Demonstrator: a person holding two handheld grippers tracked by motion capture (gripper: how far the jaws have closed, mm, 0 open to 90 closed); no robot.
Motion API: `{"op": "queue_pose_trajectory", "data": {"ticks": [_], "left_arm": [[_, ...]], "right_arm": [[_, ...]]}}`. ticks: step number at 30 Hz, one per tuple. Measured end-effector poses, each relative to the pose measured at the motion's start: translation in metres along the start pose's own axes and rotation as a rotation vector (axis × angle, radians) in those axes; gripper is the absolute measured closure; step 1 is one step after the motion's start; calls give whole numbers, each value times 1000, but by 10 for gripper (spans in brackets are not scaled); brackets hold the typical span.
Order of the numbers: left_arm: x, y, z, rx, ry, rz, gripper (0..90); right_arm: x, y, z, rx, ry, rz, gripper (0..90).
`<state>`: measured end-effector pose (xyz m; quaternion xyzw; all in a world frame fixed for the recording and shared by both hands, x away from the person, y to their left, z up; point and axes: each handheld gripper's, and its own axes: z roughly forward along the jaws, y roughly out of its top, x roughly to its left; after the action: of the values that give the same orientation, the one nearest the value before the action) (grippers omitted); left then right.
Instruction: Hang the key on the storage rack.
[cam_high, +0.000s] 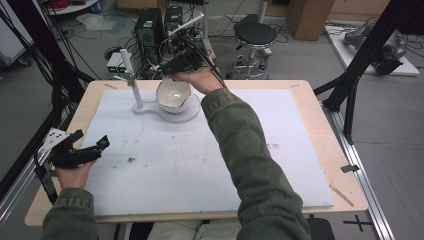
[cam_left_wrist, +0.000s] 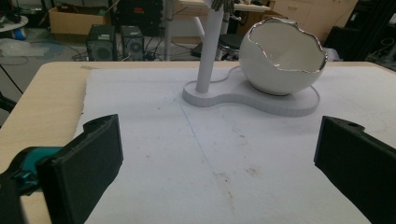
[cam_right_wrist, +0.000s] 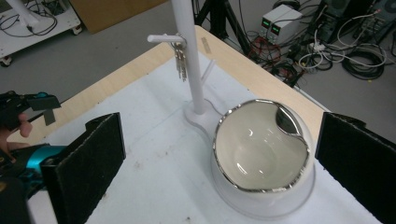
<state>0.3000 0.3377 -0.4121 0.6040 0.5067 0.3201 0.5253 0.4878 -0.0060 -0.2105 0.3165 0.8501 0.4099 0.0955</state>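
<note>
A white egg-shaped bowl (cam_high: 173, 95) (cam_left_wrist: 285, 60) (cam_right_wrist: 259, 149) with a jagged silver rim sits empty on a white stand base (cam_high: 150, 107) (cam_left_wrist: 219, 95). A white post (cam_high: 131, 80) (cam_left_wrist: 208, 46) (cam_right_wrist: 191, 60) rises from that base, and a bunch of keys (cam_right_wrist: 180, 60) hangs from its short peg. My right gripper (cam_high: 167, 70) (cam_right_wrist: 219, 140) hovers over the bowl's far side, open wide with nothing between its jaws. My left gripper (cam_high: 91, 139) (cam_left_wrist: 219, 140) rests near the table's left edge, open and empty, pointing toward the stand.
A white foam mat (cam_high: 175, 165) covers most of the wooden table (cam_high: 320, 115) and carries a few dark specks. Behind the table stand a stool (cam_high: 255, 35), computer cases and cables. Black frame struts (cam_high: 360, 55) rise at both sides.
</note>
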Motion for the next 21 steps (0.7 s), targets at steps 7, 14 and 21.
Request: {"op": "queue_pose_trajectory", "data": {"ticks": [7, 14, 21], "left_arm": [[0, 0, 0, 3, 0, 2, 17], [0, 0, 0, 0, 0, -2, 17], [0, 0, -1, 1, 2, -2, 17]], "right_arm": [[-14, -14, -19, -11, -26, 23, 6], [-23, -26, -29, -15, -31, 49, 6], [-32, -43, -39, 0, -38, 72, 6]]}}
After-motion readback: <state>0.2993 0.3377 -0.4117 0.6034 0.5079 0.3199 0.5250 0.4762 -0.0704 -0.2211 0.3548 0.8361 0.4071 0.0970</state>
